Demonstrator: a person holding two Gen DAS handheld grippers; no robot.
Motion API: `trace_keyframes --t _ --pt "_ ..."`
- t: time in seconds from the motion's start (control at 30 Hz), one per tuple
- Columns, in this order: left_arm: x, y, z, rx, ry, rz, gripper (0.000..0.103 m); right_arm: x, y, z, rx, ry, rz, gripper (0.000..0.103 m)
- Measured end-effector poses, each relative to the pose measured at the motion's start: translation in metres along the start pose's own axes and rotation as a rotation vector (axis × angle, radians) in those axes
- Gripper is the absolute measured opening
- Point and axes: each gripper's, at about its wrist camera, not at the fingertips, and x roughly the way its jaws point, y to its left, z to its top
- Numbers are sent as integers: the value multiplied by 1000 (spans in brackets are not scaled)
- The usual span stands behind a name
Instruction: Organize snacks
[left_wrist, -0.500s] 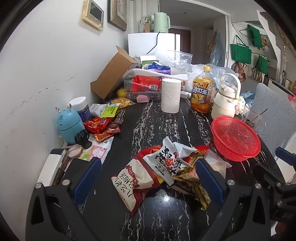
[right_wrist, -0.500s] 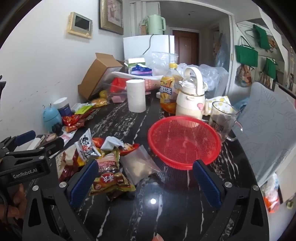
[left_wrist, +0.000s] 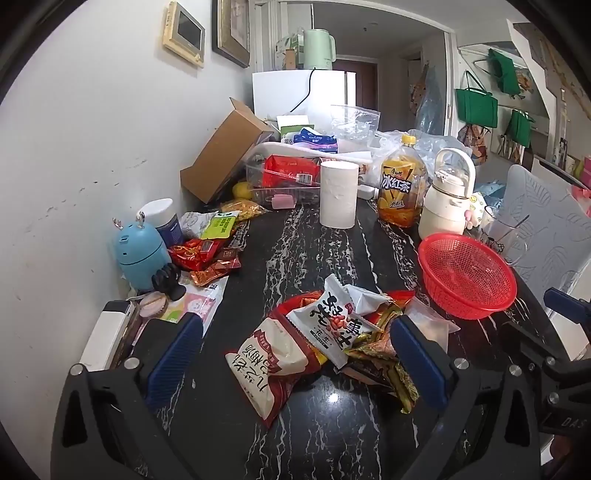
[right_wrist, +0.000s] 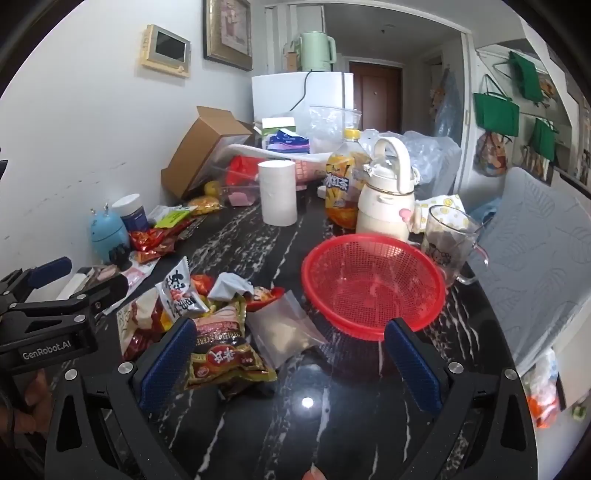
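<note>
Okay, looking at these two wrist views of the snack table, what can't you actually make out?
- Lower packets of the snack pile: left wrist view, covered by the packets on top.
- Glass mug contents: right wrist view, printed, murky glass.
- Right gripper: left wrist view, cut off by the right edge.

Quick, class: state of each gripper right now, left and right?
Left gripper: open, jaws wide, holding nothing, above the snack pile.
Right gripper: open, jaws wide, holding nothing.
</note>
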Motion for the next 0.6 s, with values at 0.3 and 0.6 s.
trace_keyframes --t 0.3,0.6 --pt "-1 3 -1 -3 16 -21 103 2 0 -1 0 0 3 103" --pt "-4 -1 -2 15 7 -18 103 2 -1 -2 7 6 2 103"
